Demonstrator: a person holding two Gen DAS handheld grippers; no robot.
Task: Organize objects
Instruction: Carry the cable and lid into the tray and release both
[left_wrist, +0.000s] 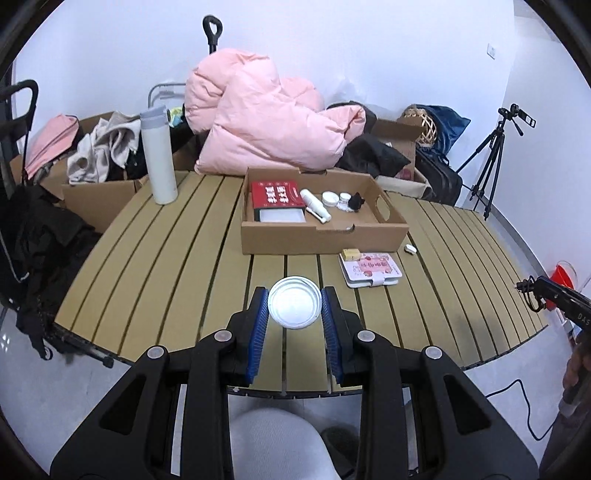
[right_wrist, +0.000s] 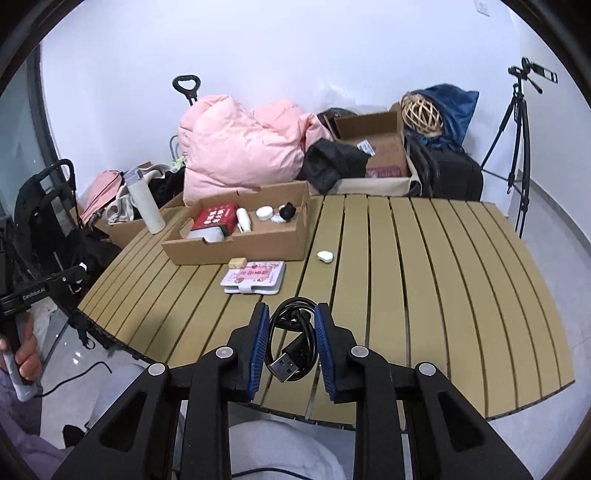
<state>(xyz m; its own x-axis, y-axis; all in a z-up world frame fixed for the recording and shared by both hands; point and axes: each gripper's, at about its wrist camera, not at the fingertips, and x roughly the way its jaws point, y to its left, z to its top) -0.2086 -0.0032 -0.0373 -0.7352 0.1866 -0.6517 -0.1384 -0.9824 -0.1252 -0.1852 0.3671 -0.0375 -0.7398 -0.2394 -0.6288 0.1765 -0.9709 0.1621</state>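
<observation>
My left gripper is shut on a round white jar lid, held above the near part of the slatted table. My right gripper is shut on a coiled black USB cable above the table's near edge. A shallow cardboard box holds a red book, a white tube, small white jars and a black item. In front of the box lie a pink-patterned case, a small yellow block and a small white object.
A tall white flask stands at the table's far left. A pink duvet, cardboard boxes of clothes, dark bags and a woven ball crowd the far side. A tripod stands at the right by the wall.
</observation>
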